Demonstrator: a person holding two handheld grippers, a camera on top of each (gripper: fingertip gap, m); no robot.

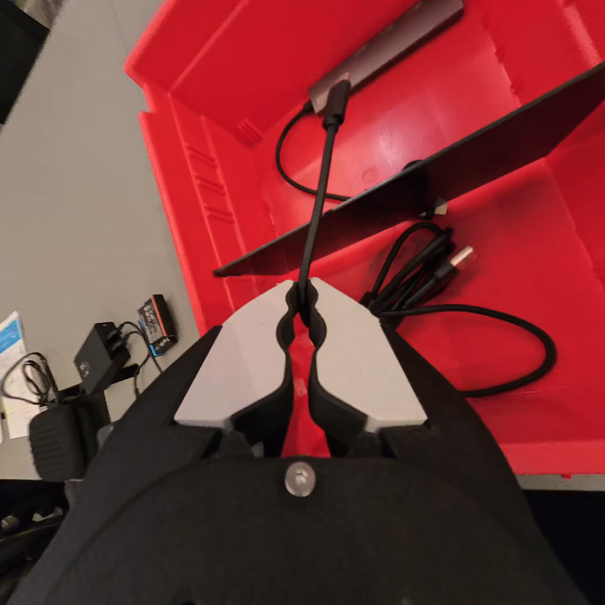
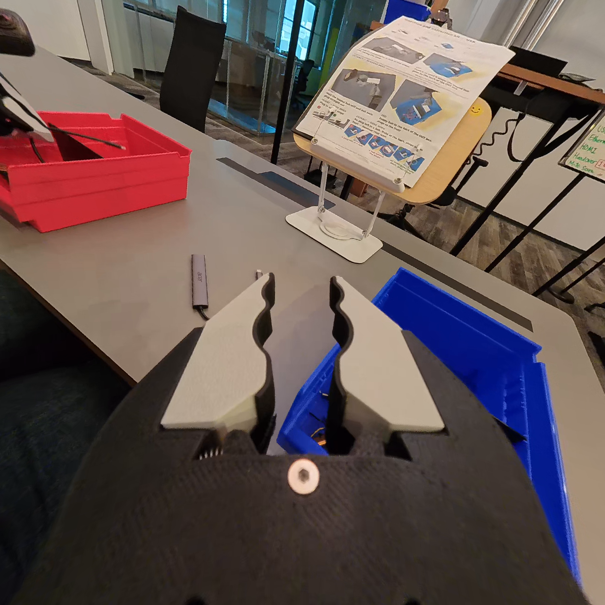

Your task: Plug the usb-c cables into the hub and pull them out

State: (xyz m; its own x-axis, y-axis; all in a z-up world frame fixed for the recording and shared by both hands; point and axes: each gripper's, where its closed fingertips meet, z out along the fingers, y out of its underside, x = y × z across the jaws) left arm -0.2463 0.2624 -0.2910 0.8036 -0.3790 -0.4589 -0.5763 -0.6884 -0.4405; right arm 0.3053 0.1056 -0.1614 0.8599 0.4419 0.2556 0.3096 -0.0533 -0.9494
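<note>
Lettering on grey hub [image 2: 198, 281], instruction sheet [image 2: 397, 95], whiteboard [image 2: 589, 147].

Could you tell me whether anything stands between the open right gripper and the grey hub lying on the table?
Nothing visible does. The right gripper is open above bare table, and the grey hub lies just left of its left finger, with only clear tabletop between them. The blue bin sits off to the other side.

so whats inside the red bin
A black divider; beyond it a grey hub and cable; nearer, a coiled cable bundle. The left gripper covers part of the bin's floor.
</note>
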